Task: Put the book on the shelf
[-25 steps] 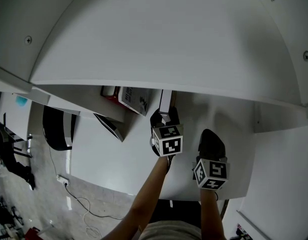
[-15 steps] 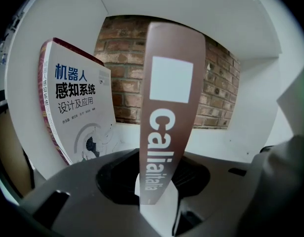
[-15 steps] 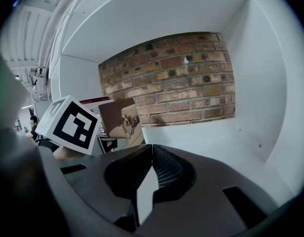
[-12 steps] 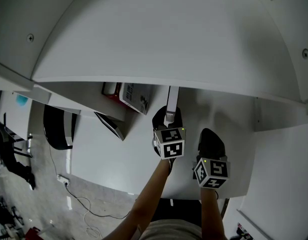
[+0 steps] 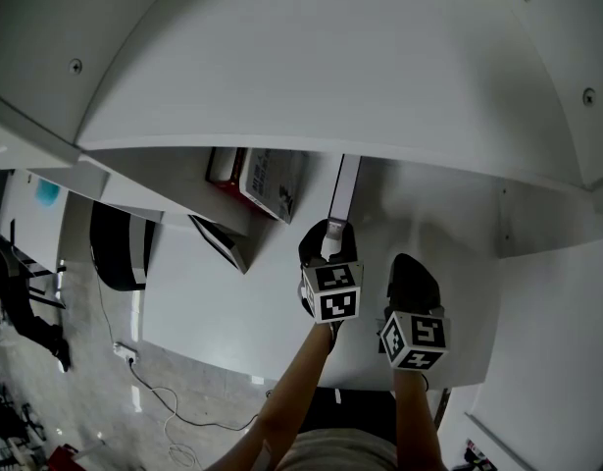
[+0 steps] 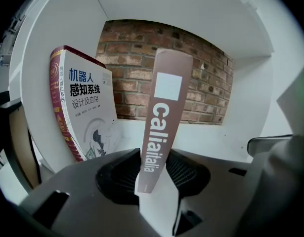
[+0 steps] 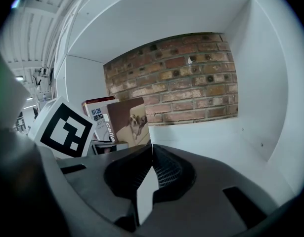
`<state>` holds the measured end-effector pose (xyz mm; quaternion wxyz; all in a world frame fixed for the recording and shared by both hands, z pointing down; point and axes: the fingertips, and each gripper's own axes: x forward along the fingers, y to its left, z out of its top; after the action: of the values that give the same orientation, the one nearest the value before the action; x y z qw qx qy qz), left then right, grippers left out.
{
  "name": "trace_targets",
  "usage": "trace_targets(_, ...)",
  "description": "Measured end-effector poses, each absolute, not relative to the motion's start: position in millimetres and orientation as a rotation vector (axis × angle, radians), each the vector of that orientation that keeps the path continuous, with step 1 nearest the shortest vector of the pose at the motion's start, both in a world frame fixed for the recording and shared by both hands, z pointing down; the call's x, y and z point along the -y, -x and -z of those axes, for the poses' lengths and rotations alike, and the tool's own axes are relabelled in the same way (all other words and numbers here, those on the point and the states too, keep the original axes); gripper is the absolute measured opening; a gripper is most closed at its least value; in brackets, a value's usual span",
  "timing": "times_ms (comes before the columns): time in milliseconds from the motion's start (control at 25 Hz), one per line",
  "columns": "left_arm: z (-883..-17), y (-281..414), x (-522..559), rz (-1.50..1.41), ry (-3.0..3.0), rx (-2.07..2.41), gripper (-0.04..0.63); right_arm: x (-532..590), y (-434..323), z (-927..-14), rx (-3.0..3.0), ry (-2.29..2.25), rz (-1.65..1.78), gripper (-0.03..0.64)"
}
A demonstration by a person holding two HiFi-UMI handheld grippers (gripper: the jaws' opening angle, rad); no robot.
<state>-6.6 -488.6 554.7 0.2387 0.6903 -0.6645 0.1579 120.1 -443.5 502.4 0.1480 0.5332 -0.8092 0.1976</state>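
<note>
A thin brown book (image 6: pixel 164 112) with white lettering on its spine stands tilted inside the shelf compartment (image 6: pixel 216 147), in front of the brick back wall. My left gripper (image 6: pixel 154 177) has its jaws on either side of the spine's lower end; they are opening, and the pads still touch the book. In the head view the book (image 5: pixel 345 180) reaches under the shelf board above the left gripper (image 5: pixel 327 234). The right gripper (image 5: pixel 411 265) hovers just to the right, shut and empty (image 7: pixel 152 149); its view shows the book's cover with a dog (image 7: pixel 129 120).
A white and red book (image 6: pixel 85 107) leans against the compartment's left wall, close to the brown book; it also shows in the head view (image 5: pixel 267 180). The shelf's top board (image 5: pixel 311 77) overhangs both grippers. A dark chair (image 5: pixel 120 248) and a cable (image 5: pixel 154 391) are on the floor at left.
The left gripper has carried the brown book forward and slightly right, deeper under the shelf board. The right gripper has stayed where it was.
</note>
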Motion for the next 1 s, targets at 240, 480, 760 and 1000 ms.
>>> trace_targets(240,-555.2,8.9,490.2,-0.435,-1.882,1.856,0.158,443.0,-124.9,-500.2,2.326,-1.546,-0.562,0.017)
trace_targets(480,-554.5,13.4,497.1,-0.438,-1.85,1.902,0.153,439.9,-130.1,-503.2,2.315,-1.553,-0.572,0.017)
trace_targets(760,-555.4,25.5,510.7,-0.45,-1.818,1.946,0.152,442.3,-133.6,-505.0,2.308,-1.559,-0.574,0.017)
trace_targets(1000,-554.4,32.3,521.1,-0.447,-1.8,1.965,0.152,444.5,-133.1,-505.8,2.306,-1.557,-0.576,0.017)
